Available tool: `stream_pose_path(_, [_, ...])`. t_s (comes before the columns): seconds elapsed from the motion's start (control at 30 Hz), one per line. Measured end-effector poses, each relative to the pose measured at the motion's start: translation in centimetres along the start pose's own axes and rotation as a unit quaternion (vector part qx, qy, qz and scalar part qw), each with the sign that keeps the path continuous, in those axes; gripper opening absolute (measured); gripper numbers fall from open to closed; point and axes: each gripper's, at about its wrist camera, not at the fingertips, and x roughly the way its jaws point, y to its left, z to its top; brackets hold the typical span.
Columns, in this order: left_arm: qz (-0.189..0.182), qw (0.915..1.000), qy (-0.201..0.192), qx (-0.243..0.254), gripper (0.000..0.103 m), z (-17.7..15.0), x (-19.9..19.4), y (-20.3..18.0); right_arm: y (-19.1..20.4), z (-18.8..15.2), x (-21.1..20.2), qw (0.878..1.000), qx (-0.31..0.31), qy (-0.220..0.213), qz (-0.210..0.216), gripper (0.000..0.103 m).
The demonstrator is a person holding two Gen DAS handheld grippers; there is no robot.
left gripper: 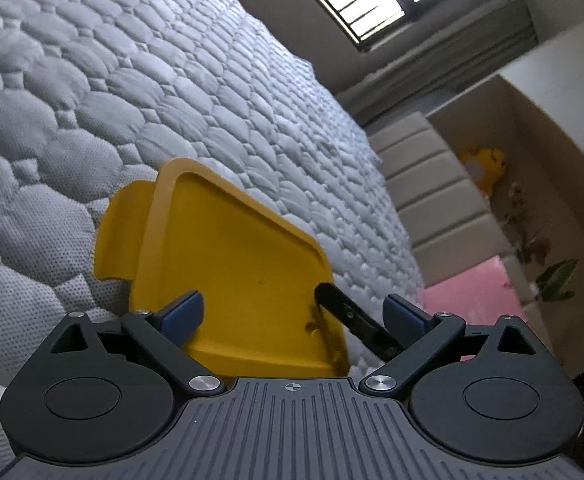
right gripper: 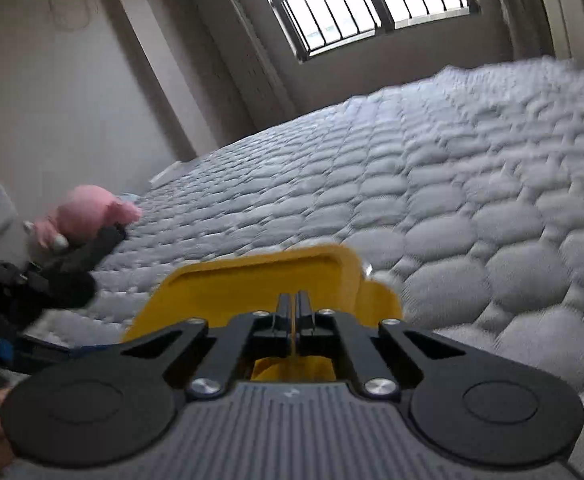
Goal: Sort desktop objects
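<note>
Matt yellow plastic lid (left gripper: pixel 243 264), quilted mattress (left gripper: pixel 91 92)

Quilted grey mattress (left gripper: pixel 171 80) filling most of both views. Barred window (right gripper: pixel 364 4) bright at top. Padded beige headboard (left gripper: pixel 432 184) beside the mattress. Pink plush toy (right gripper: pixel 87 216) near the wall, blurred. Yellow plush (left gripper: pixel 488 164) and green leaf (left gripper: pixel 556 280) in a pale recess. Pink sheet (left gripper: pixel 468 300) below.

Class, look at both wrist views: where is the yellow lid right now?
The yellow lid sits on the quilted mattress, low and centre in both views. The right gripper is shut on its edge, and the open left gripper straddles it.
</note>
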Motion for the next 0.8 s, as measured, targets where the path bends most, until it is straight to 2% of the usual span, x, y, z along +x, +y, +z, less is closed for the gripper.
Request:
stream_pose_path(0.07, [-0.006, 0.9999, -0.004, -0.007, 0.099, 0.1, 0.3, 0.1, 0.7, -0.1, 0.6, 0.999, -0.037, -0.014, -0.029, 0.0])
stream_pose_path(0.13, [0.003, 1.0, -0.006, -0.005, 0.099, 0.0, 0.2, -0.2, 1.3, 0.0, 1.0, 0.998, -0.051, -0.02, -0.04, 0.001])
stream_pose_path(0.2, [0.007, 0.9999, -0.008, -0.01, 0.099, -0.2, -0.7, -0.5, 1.2, -0.1, -0.1, 0.998, -0.033, -0.029, -0.035, 0.011])
stream_pose_path(0.23, [0.005, 0.9998, -0.014, -0.011, 0.099, -0.2, -1.4, -0.5, 0.8, -0.1, -1.3, 0.998, -0.014, -0.045, -0.034, 0.025])
stream_pose_path(0.27, [0.003, 0.9996, -0.027, -0.008, 0.099, -0.1, -2.3, -0.6, 0.4, -0.3, -2.5, 0.997, 0.005, -0.061, -0.038, 0.045])
stream_pose_path(0.33, [0.012, 0.9981, -0.061, -0.001, 0.099, 0.2, -4.0, -0.8, -0.5, -0.5, -4.9, 0.994, 0.043, -0.086, -0.045, 0.064])
stream_pose_path(0.4, [0.019, 0.9973, -0.071, 0.0, 0.099, 0.7, -4.5, -0.8, -1.3, -0.6, -5.9, 0.994, 0.073, -0.071, -0.035, 0.062])
stream_pose_path(0.47, [0.022, 0.9978, -0.062, -0.007, 0.099, 1.1, -4.1, -0.6, -2.1, -0.7, -5.5, 0.993, 0.109, -0.031, -0.019, 0.055])
stream_pose_path(0.53, [0.027, 0.9984, -0.047, -0.013, 0.099, 1.2, -3.3, -0.3, -2.8, -0.9, -4.9, 0.99, 0.142, 0.007, -0.012, 0.052])
stream_pose_path(0.63, [0.03, 0.9987, -0.038, -0.018, 0.099, 0.7, -2.6, 0.1, -2.9, -1.5, -3.9, 0.99, 0.137, 0.023, -0.038, 0.05])
stream_pose_path(0.73, [0.018, 0.9991, -0.029, -0.024, 0.099, 0.3, -2.3, 0.6, -3.6, -1.5, -2.8, 0.988, 0.153, 0.032, -0.007, 0.043])
stream_pose_path(0.8, [0.01, 0.9992, -0.026, -0.028, 0.099, 0.2, -2.0, 0.8, -3.7, -1.2, -2.2, 0.987, 0.156, 0.027, 0.002, 0.042])
